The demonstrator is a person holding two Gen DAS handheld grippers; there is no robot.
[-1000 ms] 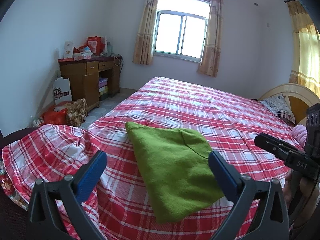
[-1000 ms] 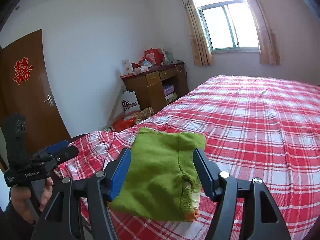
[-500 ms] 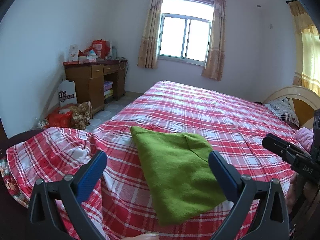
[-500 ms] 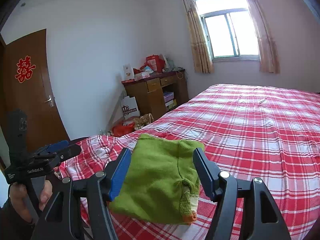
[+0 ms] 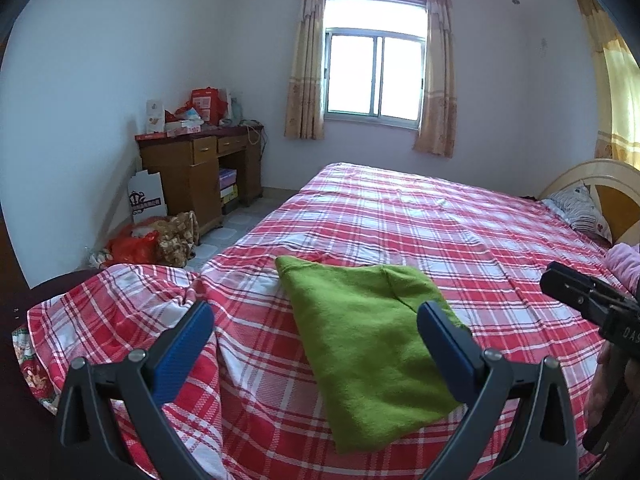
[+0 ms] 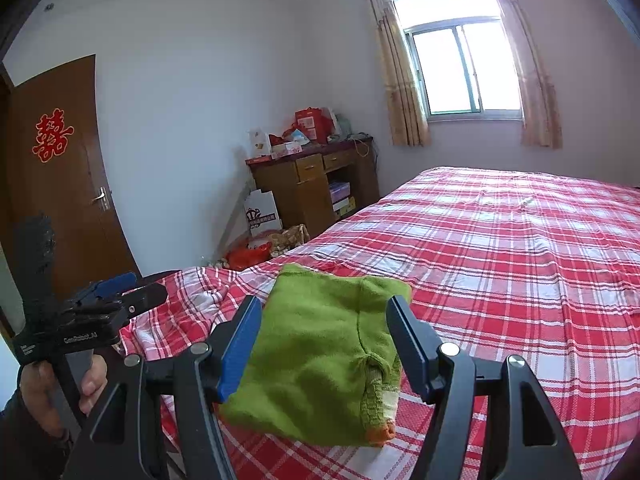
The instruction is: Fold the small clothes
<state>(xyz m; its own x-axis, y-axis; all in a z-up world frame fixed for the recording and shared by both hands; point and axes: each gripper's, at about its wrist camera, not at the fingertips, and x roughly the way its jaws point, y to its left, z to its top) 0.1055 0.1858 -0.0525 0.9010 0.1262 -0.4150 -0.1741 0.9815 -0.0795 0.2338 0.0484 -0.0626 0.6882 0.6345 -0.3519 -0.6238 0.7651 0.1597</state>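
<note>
At the left, the left gripper (image 5: 316,334) hung above the near left corner of the bed (image 5: 460,224), its jaws wide apart and holding nothing. Between and beyond them the green garment (image 5: 360,344) lay on the red plaid cover, close to the bed's near edge and already folded into a compact, several-layered block. It looked like soft fleece or knit: light, limp, a little fuzzy, so probably not slippery, and in no way fragile, though the layers would likely slide apart or sag if lifted by one corner only. A ribbed cuff with an orange trim (image 6: 382,434) showed at its near right corner. To the right, the right gripper (image 6: 320,346) also hovered with jaws apart and empty. The safest hold seemed the thick folded edges on either side, pinching all layers together, one gripper per side
</note>
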